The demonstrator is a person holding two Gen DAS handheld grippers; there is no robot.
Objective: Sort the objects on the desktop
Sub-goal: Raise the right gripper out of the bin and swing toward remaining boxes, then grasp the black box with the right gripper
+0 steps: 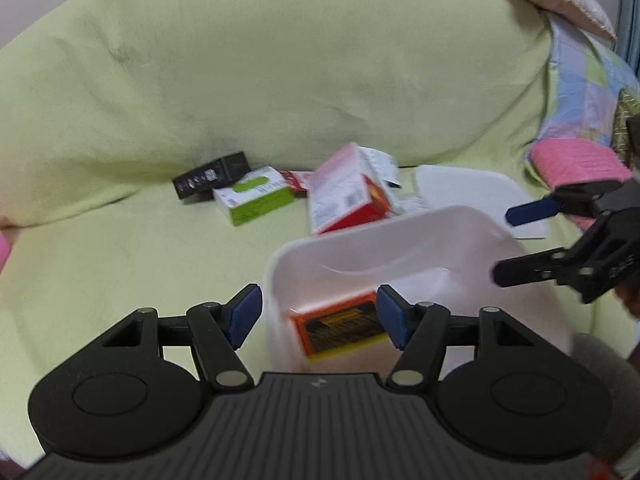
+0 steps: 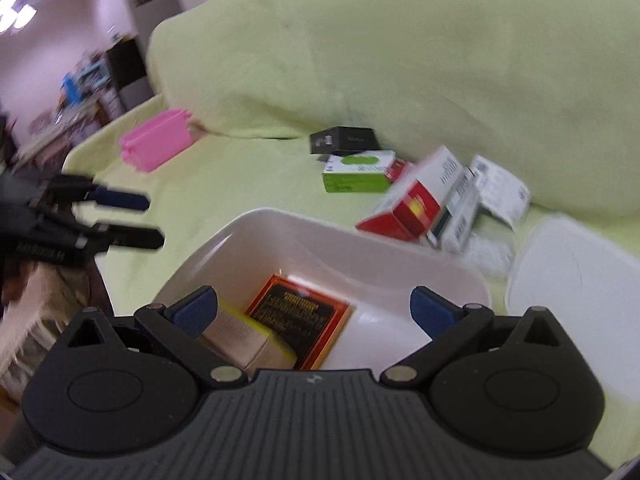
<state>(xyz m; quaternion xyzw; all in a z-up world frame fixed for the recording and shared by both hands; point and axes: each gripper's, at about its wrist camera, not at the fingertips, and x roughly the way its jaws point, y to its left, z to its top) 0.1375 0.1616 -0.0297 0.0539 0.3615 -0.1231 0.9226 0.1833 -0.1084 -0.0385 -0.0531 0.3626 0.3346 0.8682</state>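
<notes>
- smooth white plastic bin on the soft green blanket holds a glossy orange-black box.
- left gripper and right gripper hover over the bin rim, fingers spread, empty.
- blurred cardboard boxes, seemingly leaning, crowd the far rim.

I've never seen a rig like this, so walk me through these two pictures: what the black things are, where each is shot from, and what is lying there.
Each picture comes from a camera on a hand-held claw, looking out along its two blue-tipped fingers. A person carries one in each hand. The left claw and the right claw are both open and hold nothing. Below them is a white bin holding an orange box and a yellow-edged box. On the green cover lie a black box, a green box, a red and white box and the white lid.
</notes>
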